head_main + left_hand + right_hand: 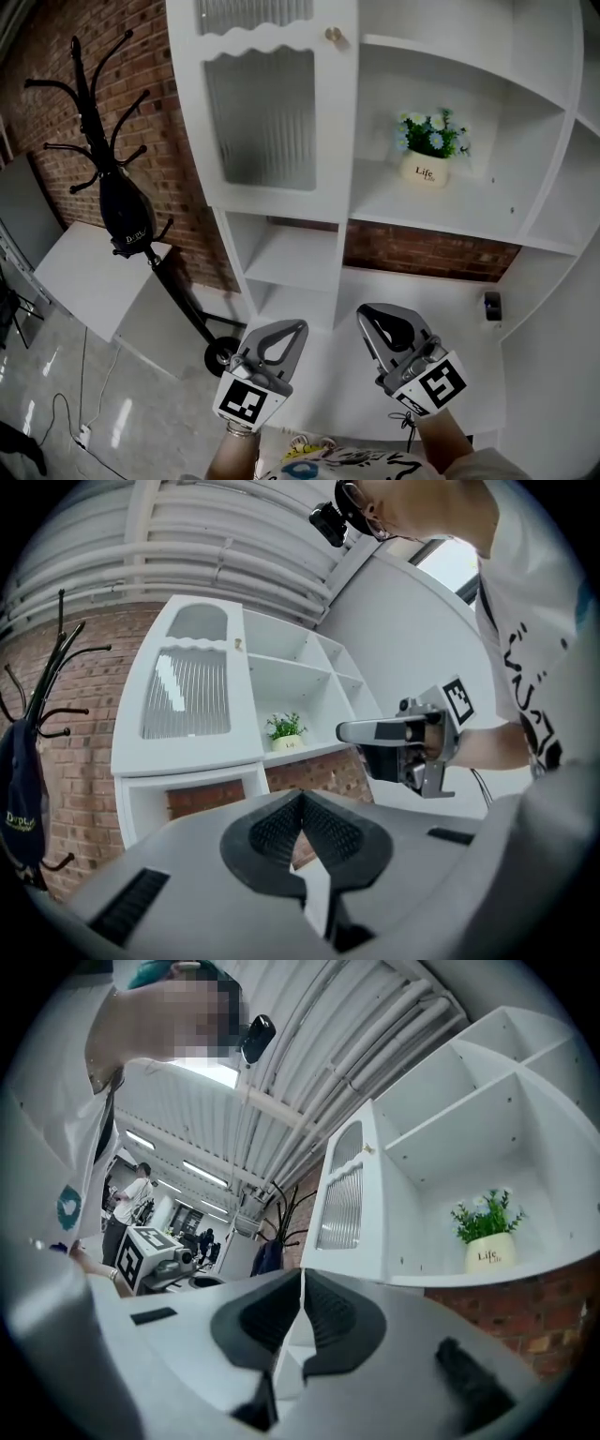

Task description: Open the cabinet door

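Note:
The white cabinet has a door [262, 112] with ribbed glass; it stands closed, and a small gold knob [333, 36] sits at its upper right corner. Both grippers hang well below and in front of the door, touching nothing. My left gripper [302, 325] is shut and empty, low in the head view. Just to its right, my right gripper [361, 311] is also shut and empty. The left gripper view has the door [187, 696] and knob [237, 646] ahead beyond the closed tips [302, 794], with the right gripper [342, 731] alongside. The right gripper view has the door [342, 1194] past its tips [302, 1271].
A potted plant [427, 159] stands on an open shelf right of the door. A black coat rack [103, 159] with a dark cap stands at the left by the brick wall, over a white table [84, 272]. A small dark object [492, 305] lies on the lower ledge.

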Demonstrator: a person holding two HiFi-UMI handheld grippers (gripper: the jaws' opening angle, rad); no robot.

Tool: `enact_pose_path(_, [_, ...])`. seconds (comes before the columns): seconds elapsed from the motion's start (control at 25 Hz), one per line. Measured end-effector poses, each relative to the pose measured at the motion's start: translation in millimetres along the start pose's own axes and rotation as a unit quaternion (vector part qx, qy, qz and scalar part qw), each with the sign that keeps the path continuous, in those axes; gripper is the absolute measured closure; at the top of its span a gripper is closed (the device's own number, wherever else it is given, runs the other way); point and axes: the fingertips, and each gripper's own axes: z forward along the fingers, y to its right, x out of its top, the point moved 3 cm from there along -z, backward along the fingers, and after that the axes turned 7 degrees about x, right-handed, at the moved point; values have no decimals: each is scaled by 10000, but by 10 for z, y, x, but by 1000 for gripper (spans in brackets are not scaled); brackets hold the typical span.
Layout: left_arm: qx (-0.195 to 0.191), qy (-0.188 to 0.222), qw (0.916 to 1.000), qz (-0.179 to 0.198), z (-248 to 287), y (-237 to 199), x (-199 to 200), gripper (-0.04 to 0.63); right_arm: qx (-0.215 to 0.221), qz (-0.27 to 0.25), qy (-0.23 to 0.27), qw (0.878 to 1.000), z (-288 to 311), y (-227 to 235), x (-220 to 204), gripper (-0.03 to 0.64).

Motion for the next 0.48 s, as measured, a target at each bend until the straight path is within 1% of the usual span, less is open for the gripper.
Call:
enact_pose_path(0.28, [98, 251, 9996, -37, 137, -380, 396, 580, -305, -453, 299, 9981, 163, 248, 409, 588])
enact_pose_path(0.36, [97, 351, 9993, 81, 197, -474, 534, 580, -382, -638, 359, 9966, 202, 324, 544, 588])
enact_pose_path(0.48, [86, 524, 9979, 359, 292, -576, 742, 580, -441, -821, 466, 9946, 264, 406, 712, 588])
